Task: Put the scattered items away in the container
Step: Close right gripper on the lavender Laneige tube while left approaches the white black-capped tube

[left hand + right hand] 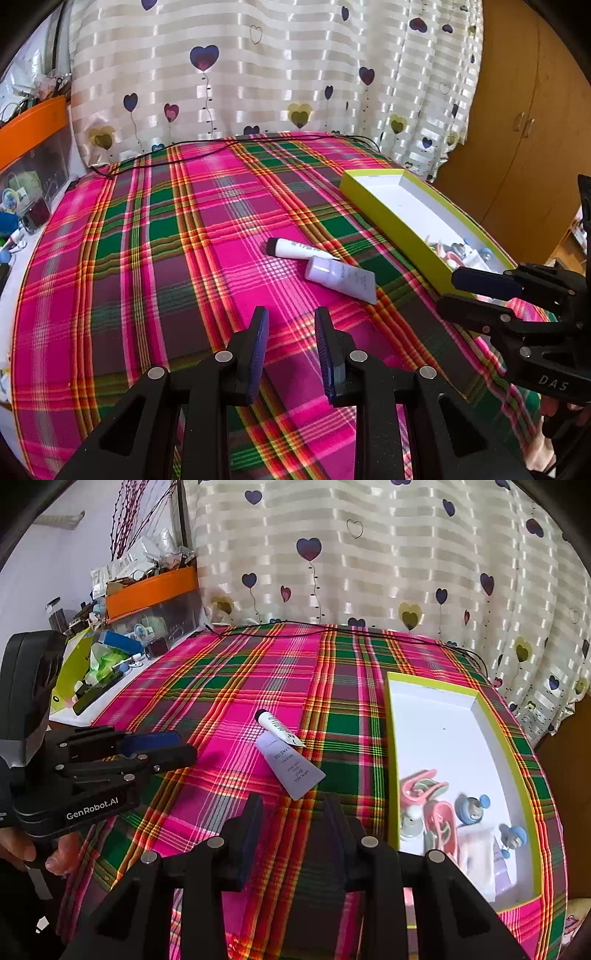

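Two tubes (291, 768) lie crossed on the cloth, left of the box (392, 753).
Both grippers (291, 332) (293, 816) gape empty; pinch the lilac tube mid-body.

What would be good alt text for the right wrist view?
Two small tubes lie touching on a plaid tablecloth, just ahead of the open right hand-held gripper. A yellow-green box at right holds hair clips; the left hand-held gripper is at left.
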`<state>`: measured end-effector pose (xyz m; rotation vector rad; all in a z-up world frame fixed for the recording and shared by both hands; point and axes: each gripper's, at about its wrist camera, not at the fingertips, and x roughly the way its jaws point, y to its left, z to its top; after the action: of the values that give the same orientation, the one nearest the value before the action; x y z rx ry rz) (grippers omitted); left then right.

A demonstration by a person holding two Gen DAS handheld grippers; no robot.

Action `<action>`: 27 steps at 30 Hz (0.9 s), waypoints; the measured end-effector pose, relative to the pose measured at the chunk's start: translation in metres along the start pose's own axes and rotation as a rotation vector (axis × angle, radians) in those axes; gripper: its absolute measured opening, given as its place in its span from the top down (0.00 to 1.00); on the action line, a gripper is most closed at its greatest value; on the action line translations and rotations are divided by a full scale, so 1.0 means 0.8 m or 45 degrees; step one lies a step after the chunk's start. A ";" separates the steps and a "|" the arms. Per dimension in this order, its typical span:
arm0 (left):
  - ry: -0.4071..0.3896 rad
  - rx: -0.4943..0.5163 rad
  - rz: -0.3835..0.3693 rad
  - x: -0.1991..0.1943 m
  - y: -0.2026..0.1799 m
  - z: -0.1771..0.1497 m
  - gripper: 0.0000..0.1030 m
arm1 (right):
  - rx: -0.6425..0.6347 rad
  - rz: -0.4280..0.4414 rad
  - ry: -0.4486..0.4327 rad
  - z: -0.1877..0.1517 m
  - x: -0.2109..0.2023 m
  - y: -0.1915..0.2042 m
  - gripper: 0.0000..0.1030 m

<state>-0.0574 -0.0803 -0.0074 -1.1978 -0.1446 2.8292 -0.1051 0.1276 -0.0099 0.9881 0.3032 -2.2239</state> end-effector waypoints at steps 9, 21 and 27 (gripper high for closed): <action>0.007 -0.002 0.023 0.009 0.011 0.006 0.74 | -0.046 0.015 0.044 0.014 0.025 0.010 0.67; 0.017 0.004 0.054 0.017 0.022 0.008 0.74 | -0.086 0.015 0.101 0.029 0.051 0.015 0.67; 0.025 0.001 0.062 0.020 0.028 0.007 0.74 | -0.111 0.016 0.136 0.036 0.064 0.017 0.67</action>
<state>-0.0733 -0.1011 -0.0172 -1.2453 -0.1153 2.8576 -0.1372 0.0792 -0.0264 1.0601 0.4374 -2.1321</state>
